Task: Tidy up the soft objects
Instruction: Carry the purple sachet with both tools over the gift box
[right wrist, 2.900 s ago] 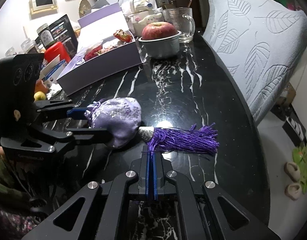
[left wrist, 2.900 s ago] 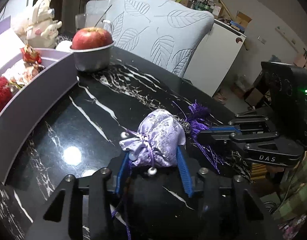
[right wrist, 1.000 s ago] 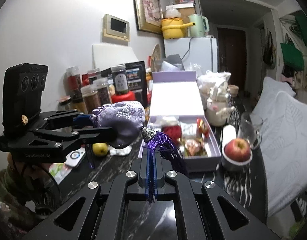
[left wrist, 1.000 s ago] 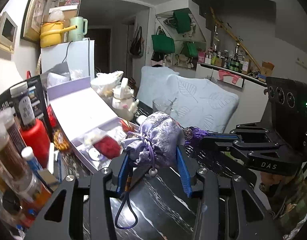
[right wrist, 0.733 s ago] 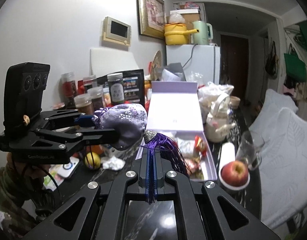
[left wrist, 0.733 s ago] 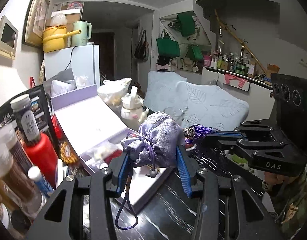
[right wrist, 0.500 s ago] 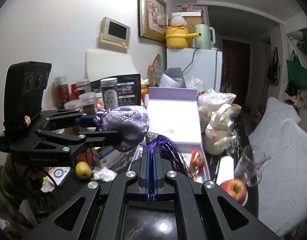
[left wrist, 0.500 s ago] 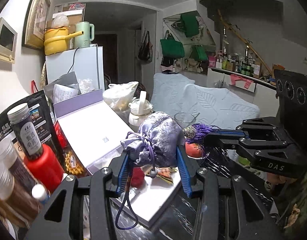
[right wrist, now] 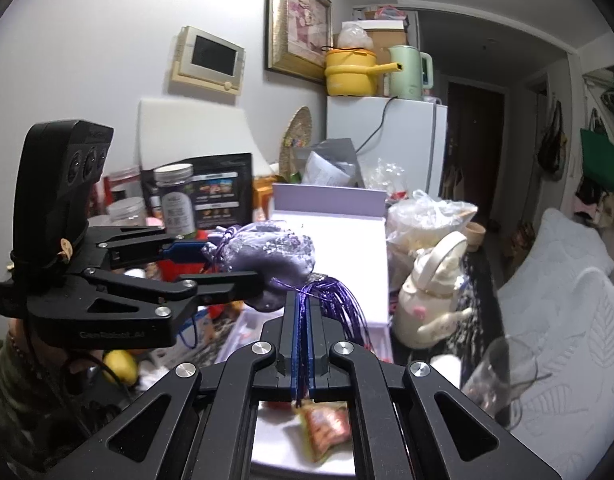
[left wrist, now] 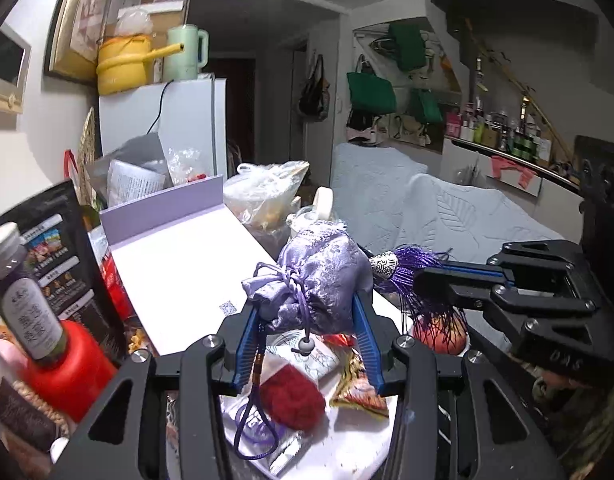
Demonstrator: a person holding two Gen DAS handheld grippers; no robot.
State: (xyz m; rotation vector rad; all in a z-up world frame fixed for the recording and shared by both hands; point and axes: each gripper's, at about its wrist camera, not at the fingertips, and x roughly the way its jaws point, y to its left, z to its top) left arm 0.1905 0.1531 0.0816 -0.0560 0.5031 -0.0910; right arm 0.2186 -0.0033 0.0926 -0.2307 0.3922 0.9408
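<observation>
The left gripper (left wrist: 307,320) holds the pouch (left wrist: 321,280), a lilac brocade drawstring bag, its blue pads pressed on both sides with the jaws partly apart. The pouch is up in the air above the box (left wrist: 347,448), an open lilac gift box with its lid (left wrist: 179,264) standing up at the far left. A purple cord (left wrist: 251,412) with a bead hangs from the pouch's neck down between the fingers.

The right gripper (right wrist: 303,312) is closed tight on the tassel (right wrist: 343,300), whose purple strands fan out right of the pouch and hang over the fingers. A silver cap (left wrist: 383,266) joins tassel to pouch.

In the box below lie a red pom-pom (left wrist: 293,404) and a foil packet (right wrist: 327,428). An apple (left wrist: 439,334) sits just right of the box, behind the strands. A teapot (right wrist: 431,300) stands farther right, a red bottle (left wrist: 67,368) at the near left.
</observation>
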